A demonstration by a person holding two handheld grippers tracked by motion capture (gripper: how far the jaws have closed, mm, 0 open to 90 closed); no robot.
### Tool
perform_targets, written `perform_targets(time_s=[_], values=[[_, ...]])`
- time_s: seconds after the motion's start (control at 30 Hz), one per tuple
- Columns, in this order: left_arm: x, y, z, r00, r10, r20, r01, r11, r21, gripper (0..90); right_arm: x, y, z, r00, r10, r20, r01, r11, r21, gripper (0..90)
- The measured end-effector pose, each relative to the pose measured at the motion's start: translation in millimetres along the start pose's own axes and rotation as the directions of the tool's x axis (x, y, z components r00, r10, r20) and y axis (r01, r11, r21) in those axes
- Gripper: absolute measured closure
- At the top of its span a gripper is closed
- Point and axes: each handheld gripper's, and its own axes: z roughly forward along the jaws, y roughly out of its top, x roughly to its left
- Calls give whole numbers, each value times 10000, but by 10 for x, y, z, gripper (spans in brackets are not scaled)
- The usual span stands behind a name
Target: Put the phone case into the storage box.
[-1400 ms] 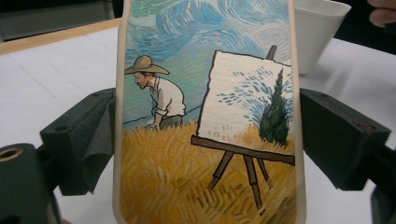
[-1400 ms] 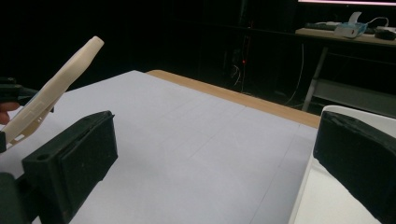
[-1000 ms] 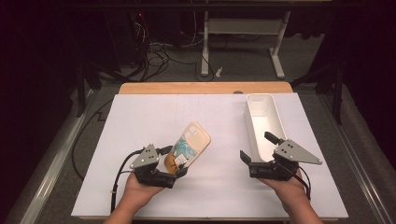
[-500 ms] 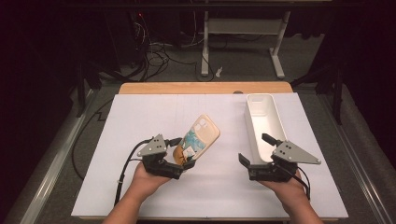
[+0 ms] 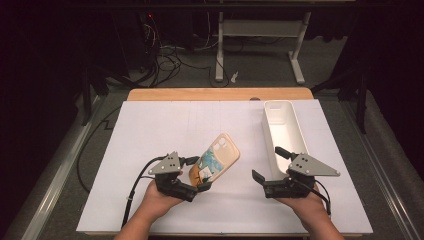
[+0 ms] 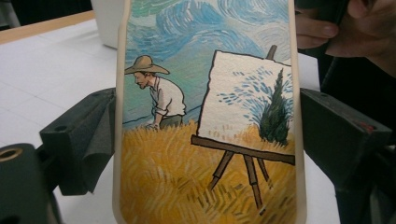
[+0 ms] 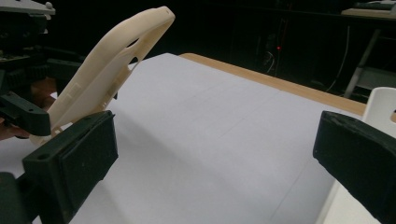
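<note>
So on the left side, the left gripper (image 5: 200,181) is clamping the bottom end of a cream-coloured rubbery phone case with a painted scene (straw-hatted painter, easel, yellow field, swirly blue sky) (image 5: 216,159). The case is sitting tilted up off the white table cover (image 5: 150,135), its camera-cutout end pointing up and away toward the middle of the table. In the left gripper view the jaws are pressing on both long edges of the case (image 6: 205,116), low down near the yellow field part.

Handling-wise, I'm guessing this thing is light and a bit flexy, being an empty shell, so squeezing across the width like that could bow it if the grip is hard. The rim looks like the stiffest place to grab, and the silicone-looking edge probably isn't slippery. Not fragile, I'd say.

Moving right, the right gripper (image 5: 269,169) is hovering with its jaws wide apart and nothing between them, just beside the near end of a long white plastic bin (image 5: 285,125). From the right gripper view the case's pale side (image 7: 107,70) is sticking up at an angle, well apart from those jaws. The free upper end looks like the obvious spot to take hold.
</note>
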Motion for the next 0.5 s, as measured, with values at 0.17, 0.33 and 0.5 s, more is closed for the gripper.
perform_targets(time_s=[0.17,0.33,0.5], values=[[-48,-9,-26,9994,145,313,-147,9999,41,117,21,-7,-9,9991,102,-402,-104,9999,-49,2],[-71,-3,-39,9987,215,462,-214,9998,-23,117,32,-8,-17,9973,180,-713,-188,9998,-93,4],[-95,1,-43,9966,297,769,-292,9995,-79,118,53,1,-28,9916,273,-1264,-301,9993,-206,4]])
